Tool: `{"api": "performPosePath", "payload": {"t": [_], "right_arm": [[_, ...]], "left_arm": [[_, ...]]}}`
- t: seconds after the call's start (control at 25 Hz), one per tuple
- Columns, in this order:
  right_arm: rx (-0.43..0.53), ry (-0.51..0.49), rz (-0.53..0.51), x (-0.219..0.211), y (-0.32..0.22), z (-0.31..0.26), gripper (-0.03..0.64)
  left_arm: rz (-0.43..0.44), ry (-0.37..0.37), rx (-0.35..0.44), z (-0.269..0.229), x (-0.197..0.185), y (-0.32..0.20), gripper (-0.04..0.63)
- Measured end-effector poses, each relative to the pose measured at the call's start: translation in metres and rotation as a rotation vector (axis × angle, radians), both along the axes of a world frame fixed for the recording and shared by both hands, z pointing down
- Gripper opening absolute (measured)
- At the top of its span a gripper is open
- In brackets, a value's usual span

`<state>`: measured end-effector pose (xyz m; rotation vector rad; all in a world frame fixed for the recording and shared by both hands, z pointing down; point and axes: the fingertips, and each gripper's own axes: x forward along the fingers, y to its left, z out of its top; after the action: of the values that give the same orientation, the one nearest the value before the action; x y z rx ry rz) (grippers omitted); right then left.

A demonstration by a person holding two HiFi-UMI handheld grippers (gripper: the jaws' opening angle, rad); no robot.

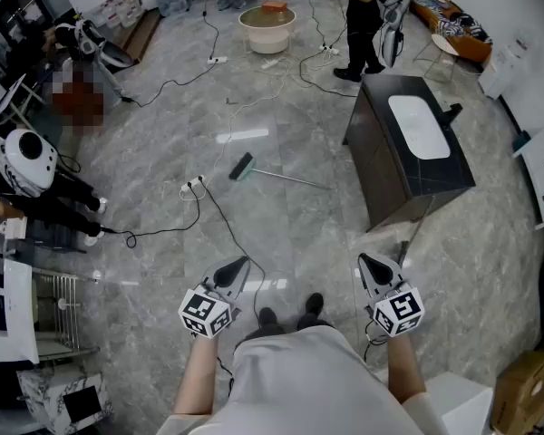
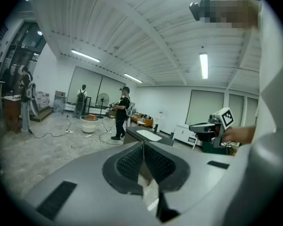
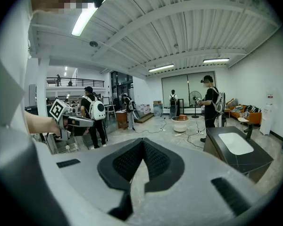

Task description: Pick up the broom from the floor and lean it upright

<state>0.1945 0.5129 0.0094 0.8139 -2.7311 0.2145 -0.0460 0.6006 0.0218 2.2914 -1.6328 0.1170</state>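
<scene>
Now, step: approach. The broom (image 1: 281, 177) is not yet reached, and both grippers hang close to the person's body, well apart from it.
Broom place: flat on the floor (image 1: 163, 143), out in its open middle. It lies between a power strip (image 1: 192, 187) on the left and a dark cabinet (image 1: 408, 152) on the right, touching neither.
Long axis: level with the floor, running left to right across the head view and dipping a little toward the right.
Pointing: brush head (image 1: 242, 167) at the left end; handle tip toward the cabinet's near left corner.
Left gripper (image 1: 237, 267): claw pressed together, nothing in it.
Right gripper (image 1: 371, 262): claw likewise together, empty.
Doing it well (judgement): walk up and spread one claw before reaching. Take the handle near mid-length, square across its axis, not at the tip, because the thin rod will likely roll. The other claw can steady it higher up during the raise.
Lean spot (judgement): the cabinet side looks nearest; brush end down.
Risk (judgement): the power strip sits near the brush head, so lift clear of it.
</scene>
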Motion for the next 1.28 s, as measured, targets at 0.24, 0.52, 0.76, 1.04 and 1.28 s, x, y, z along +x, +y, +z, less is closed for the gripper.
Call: {"api": "performPosePath", "payload": {"t": [0.24,0.52,0.76,1.04,1.28], "right_arm": [[0.002,0.001,-0.015,0.012,-0.012,-0.003,-0.002],[0.014,0.004,-0.033,0.027,-0.034,0.004,0.000],[0.020,0.006,-0.061,0.047,-0.063,0.008,0.000],[-0.004,-0.013,-0.075,0.071,-0.093,0.016,0.000],[-0.019,-0.020,-0.063,0.080,-0.120,0.020,0.000]], "left_arm": [[-0.006,0.001,0.000,0.000,0.015,-0.013,0.009],[-0.021,-0.009,-0.006,0.007,0.031,-0.032,0.009],[-0.036,-0.019,-0.006,0.010,0.054,-0.056,0.009],[-0.045,-0.029,-0.008,0.006,0.083,-0.084,0.009],[-0.033,-0.037,-0.019,0.006,0.093,-0.115,0.009]]}}
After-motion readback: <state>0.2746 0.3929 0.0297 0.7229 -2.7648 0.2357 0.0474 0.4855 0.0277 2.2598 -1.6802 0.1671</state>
